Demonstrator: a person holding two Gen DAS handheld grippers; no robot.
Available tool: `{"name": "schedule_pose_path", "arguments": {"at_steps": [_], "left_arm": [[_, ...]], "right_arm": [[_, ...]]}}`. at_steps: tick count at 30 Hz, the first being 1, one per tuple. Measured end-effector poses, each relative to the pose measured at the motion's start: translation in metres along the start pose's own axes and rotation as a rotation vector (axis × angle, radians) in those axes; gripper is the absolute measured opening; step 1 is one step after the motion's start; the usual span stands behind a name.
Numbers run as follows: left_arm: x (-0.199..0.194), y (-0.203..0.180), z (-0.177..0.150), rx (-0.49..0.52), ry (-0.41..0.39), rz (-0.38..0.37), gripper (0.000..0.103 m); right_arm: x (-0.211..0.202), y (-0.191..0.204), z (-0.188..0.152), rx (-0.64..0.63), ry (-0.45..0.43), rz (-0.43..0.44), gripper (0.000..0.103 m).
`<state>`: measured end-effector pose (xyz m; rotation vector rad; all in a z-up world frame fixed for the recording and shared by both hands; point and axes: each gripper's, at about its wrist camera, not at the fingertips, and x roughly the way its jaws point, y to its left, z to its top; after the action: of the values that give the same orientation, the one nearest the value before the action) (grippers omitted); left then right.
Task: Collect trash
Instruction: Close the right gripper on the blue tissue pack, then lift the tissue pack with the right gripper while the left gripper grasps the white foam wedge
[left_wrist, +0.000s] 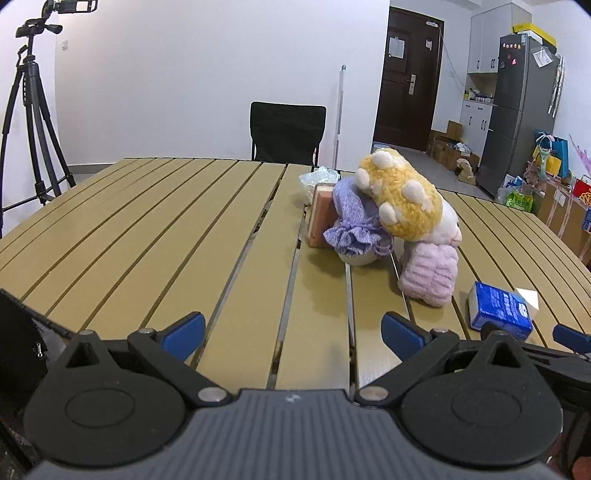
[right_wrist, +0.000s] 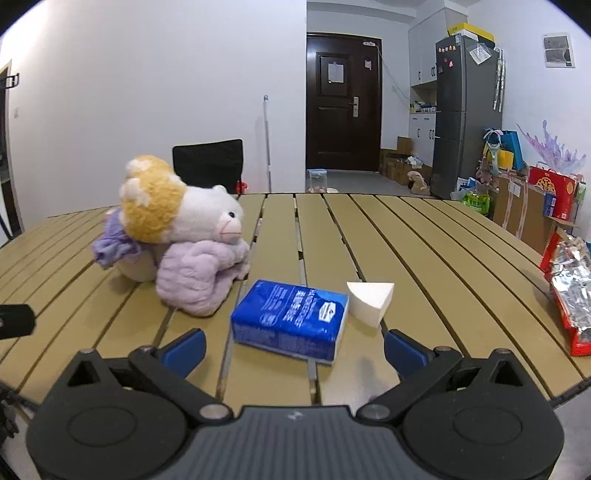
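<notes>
Right gripper (right_wrist: 293, 341): blue-tipped fingers spread wide apart, holding nothing, low over the near edge of the slatted tan table (right_wrist: 406, 243)
Left gripper (left_wrist: 293, 332): blue-tipped fingers likewise spread apart and empty, hovering over bare slats at the near edge
Blue plastic tissue pack (right_wrist: 290, 319): lies flat on the table just ahead of the right gripper, between the lines of its two fingers but not touched by either; in the left wrist view it sits at the far right beside the other gripper's tip
White wedge-shaped paper piece (right_wrist: 369, 302): touching the tissue pack's right end
Red and silver foil snack wrapper (right_wrist: 570, 295): crumpled, lying open at the table's right edge, well apart from the pack
Clear crumpled plastic bag (left_wrist: 319, 177): at the far side of the table, behind the pile
Pile: a white plush bear with a shaggy yellow back (right_wrist: 177, 208) rests on a folded lilac fluffy towel (right_wrist: 199, 273), with a purple drawstring fabric pouch (left_wrist: 352, 218) and a pink sponge block (left_wrist: 321, 214) on its left; just left of the tissue pack
Room: black chair (left_wrist: 286, 131) behind the table, black camera tripod (left_wrist: 29, 122) at left, dark door and grey fridge beyond
</notes>
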<state>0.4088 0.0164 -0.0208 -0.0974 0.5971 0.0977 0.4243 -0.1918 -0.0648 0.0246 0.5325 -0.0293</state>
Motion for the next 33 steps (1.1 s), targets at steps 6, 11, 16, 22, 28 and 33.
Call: {"name": "schedule_pose_path", "arguments": {"at_steps": [6, 11, 16, 22, 28, 33], "left_arm": [[0.017, 0.006, 0.008, -0.022, 0.023, -0.014, 0.103], [0.023, 0.01, 0.007, -0.031, 0.039, -0.013, 0.103], [0.026, 0.011, 0.006, -0.028, 0.043, -0.008, 0.103], [0.028, 0.005, 0.006, -0.032, 0.043, -0.015, 0.103], [0.025, -0.014, 0.004, -0.014, 0.031, -0.029, 0.103], [0.02, -0.037, 0.001, 0.006, 0.015, -0.028, 0.103]], "right_arm": [[0.031, 0.005, 0.003, 0.006, 0.018, -0.019, 0.095], [0.045, 0.013, 0.005, -0.01, 0.018, -0.03, 0.084], [0.051, 0.013, 0.007, -0.005, 0.015, -0.024, 0.077], [0.04, 0.011, 0.006, -0.016, -0.014, -0.009, 0.076], [0.021, -0.002, 0.01, -0.015, -0.055, 0.017, 0.076], [0.007, -0.026, 0.014, 0.013, -0.087, 0.029, 0.076]]}}
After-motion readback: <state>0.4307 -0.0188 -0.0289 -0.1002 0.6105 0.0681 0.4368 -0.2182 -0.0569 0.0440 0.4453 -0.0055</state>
